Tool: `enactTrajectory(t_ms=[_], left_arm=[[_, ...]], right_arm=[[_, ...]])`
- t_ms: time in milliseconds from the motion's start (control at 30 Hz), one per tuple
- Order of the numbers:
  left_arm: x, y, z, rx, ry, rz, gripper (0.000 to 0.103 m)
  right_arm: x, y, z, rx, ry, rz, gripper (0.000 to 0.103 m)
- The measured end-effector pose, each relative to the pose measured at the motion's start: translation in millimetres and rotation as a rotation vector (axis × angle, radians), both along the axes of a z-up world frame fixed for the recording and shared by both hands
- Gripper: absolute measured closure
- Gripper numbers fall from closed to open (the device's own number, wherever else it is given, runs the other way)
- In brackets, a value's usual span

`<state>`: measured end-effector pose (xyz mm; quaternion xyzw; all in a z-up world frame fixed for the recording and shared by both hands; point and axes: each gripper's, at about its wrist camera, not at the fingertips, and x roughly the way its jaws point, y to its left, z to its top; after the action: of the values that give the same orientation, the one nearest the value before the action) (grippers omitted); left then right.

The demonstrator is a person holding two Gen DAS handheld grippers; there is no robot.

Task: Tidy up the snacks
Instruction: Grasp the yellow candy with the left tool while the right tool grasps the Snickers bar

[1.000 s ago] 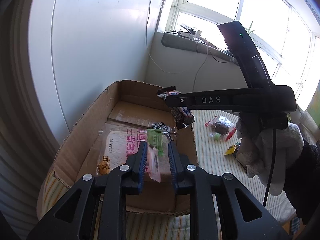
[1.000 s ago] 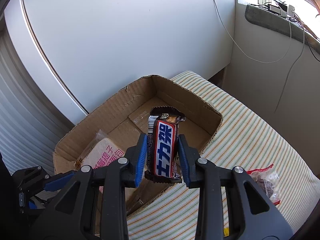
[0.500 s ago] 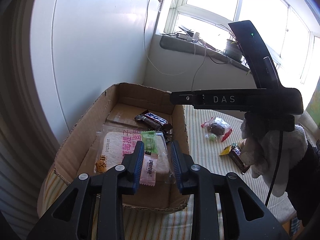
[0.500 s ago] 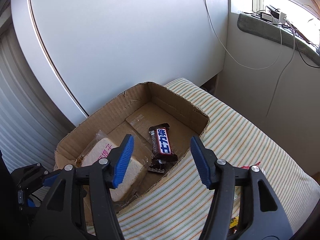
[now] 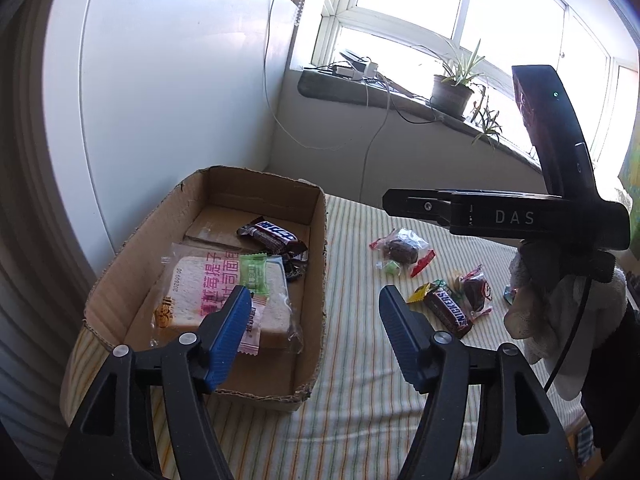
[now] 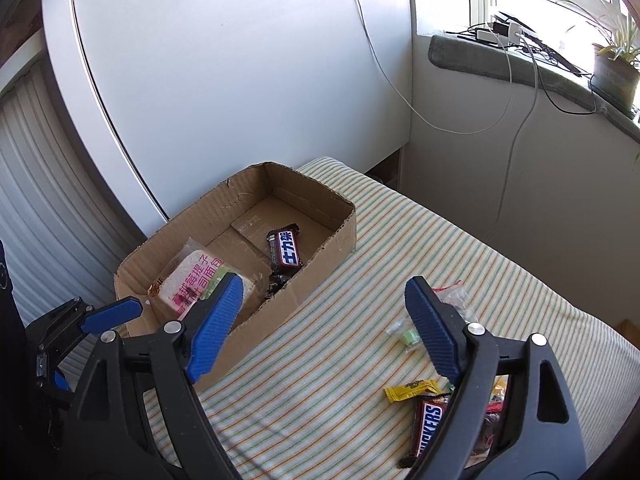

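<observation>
Beyond both opening fingers (image 6: 218, 316) — nothing gripped, chocolate bar (image 6: 285, 251) inside cardboard box (image 6: 340, 226)

An open-topped brown cardboard box (image 6: 240, 248) sits against the white wall panel (image 6: 240, 80). Its far end is bare, its near half filled with snacks. The striped cloth (image 6: 320, 380) beside it lies clear up to the scattered wrapped sweets (image 5: 404, 250), apparently loose.
</observation>
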<state>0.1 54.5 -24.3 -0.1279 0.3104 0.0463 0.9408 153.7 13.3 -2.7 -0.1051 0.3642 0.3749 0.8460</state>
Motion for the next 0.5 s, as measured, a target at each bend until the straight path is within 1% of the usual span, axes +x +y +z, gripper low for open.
enactTrajectory(t_ms=[267,333,500], left_arm=[[9,-26,-4,-0.005,0.026,-0.053,0.036],[13,-32,-6,-0.008,0.034,-0.065,0.036],[25,-49,-11,-0.026,0.045,-0.109,0.036]], right_arm=[[-8,-66,-2,0.017,0.008,-0.089,0.013],[-9,-84,-4,0.022,0.01,-0.119,0.013],[-16,-117,-12,0.027,0.016,-0.153,0.013]])
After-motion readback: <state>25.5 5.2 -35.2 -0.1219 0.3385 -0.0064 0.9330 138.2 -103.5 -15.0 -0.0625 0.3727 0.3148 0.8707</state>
